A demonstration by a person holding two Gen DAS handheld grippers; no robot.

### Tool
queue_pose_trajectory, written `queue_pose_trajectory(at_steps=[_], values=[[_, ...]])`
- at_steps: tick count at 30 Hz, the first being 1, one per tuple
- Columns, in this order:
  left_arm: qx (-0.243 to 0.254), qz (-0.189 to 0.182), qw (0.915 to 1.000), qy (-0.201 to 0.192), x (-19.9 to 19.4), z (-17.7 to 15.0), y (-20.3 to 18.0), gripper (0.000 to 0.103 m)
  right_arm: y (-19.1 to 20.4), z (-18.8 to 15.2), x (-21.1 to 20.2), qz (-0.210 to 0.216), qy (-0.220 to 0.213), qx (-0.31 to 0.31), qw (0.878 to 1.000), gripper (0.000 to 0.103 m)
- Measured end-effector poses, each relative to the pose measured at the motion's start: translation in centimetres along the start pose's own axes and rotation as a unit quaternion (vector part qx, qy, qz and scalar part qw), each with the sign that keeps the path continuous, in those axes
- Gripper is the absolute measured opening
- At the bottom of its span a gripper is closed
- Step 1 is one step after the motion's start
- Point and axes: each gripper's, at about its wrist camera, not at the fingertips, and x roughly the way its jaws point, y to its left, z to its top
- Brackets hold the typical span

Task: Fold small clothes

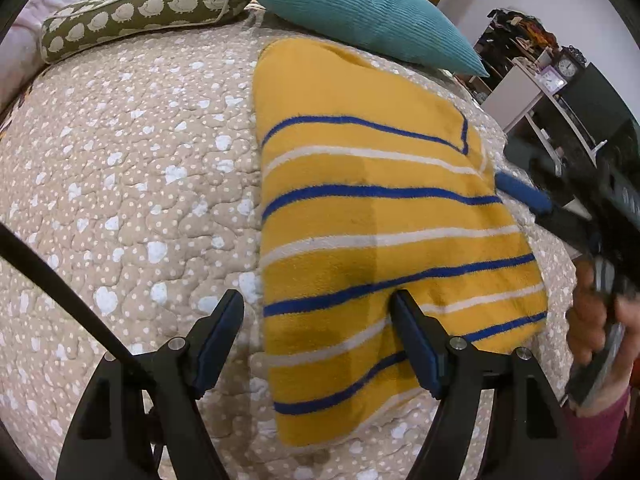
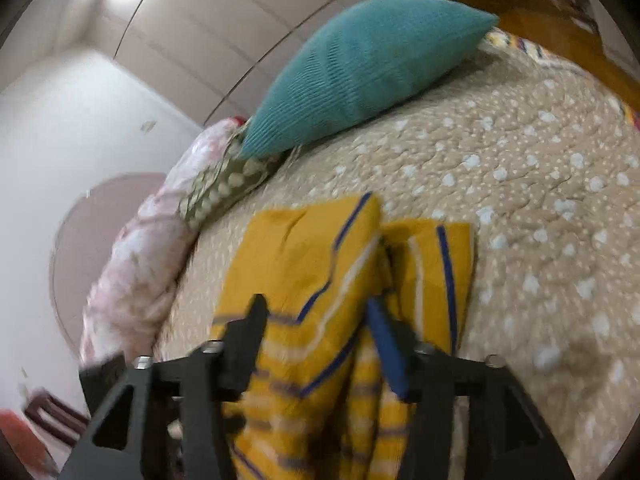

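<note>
A yellow fleece garment (image 1: 376, 216) with blue and white stripes lies folded and flat on the beige dotted quilt (image 1: 132, 184). My left gripper (image 1: 316, 306) hovers open over the garment's near left edge. Its right finger is above the cloth and its left finger above bare quilt. At the garment's right edge a blue finger (image 1: 520, 194) of the right gripper shows, with a person's hand (image 1: 592, 320) behind it. In the blurred right wrist view the garment (image 2: 320, 264) runs in rumpled folds between the spread jaws of my right gripper (image 2: 316, 314), which do not pinch it.
A teal ribbed pillow (image 1: 360, 12) and an olive patterned bolster (image 1: 140, 12) lie at the bed's far end beside a pink floral blanket (image 2: 136, 256). A desk with a clock (image 1: 566, 66) stands past the bed's right edge. Bare quilt (image 2: 540, 200) stretches to the garment's sides.
</note>
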Motion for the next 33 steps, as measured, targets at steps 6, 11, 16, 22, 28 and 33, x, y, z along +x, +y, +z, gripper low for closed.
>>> queue_pose_trajectory(at_steps=[6,11,16,22,28,33], values=[[-0.002,0.020,0.9998,-0.005,-0.1,-0.4,-1.0,0.075,1.7,-2.9,2.5,-0.026,0.040,-0.023,0.999,0.042],[0.007,0.037,0.9991,-0.018,-1.2,-0.4,-2.1,0.078,2.5,-3.6,0.9,-0.048,0.009,-0.061,0.997,0.013],[0.031,0.063,0.9971,-0.027,-0.9,-0.5,-3.6,0.083,1.7,-3.7,-0.5,-0.087,-0.008,-0.063,0.994,0.012],[0.046,0.078,0.9951,-0.040,-1.9,-0.5,-3.6,0.083,1.3,-3.9,-0.3,-0.090,0.000,-0.049,0.995,0.041],[0.043,0.086,0.9929,-0.070,-3.2,1.0,-2.9,0.083,4.5,-4.6,-2.1,-0.112,-0.005,-0.110,0.988,0.051],[0.025,0.067,0.9970,-0.029,-0.3,0.7,-1.9,0.085,3.1,-8.6,-0.2,-0.195,0.068,-0.165,0.965,0.051]])
